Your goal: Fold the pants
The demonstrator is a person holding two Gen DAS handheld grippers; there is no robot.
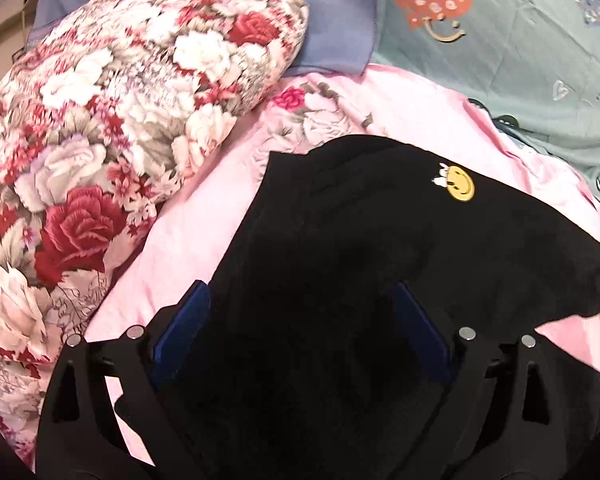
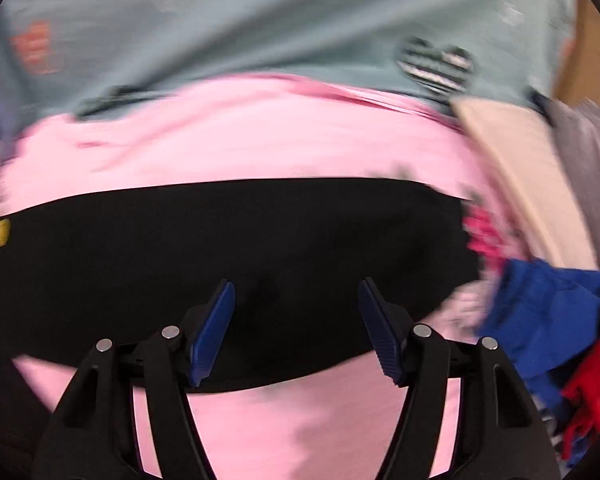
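The black pants (image 2: 220,248) are spread on a pink sheet (image 2: 260,140). Both the left gripper (image 1: 300,308) and right gripper (image 2: 296,300) are held open above them, gripping nothing.

Right-wrist view motion-blurred; clothes pile (image 2: 560,320) indistinct

Bed covered with a pink sheet (image 1: 400,96). A floral quilt (image 1: 112,128) is bundled at the left, a blue-grey cloth (image 1: 332,28) behind it. A teal heart-print cover (image 1: 520,48) lies beyond. Loose clothing (image 2: 548,312) is piled at the right. Lighting even, indoor.
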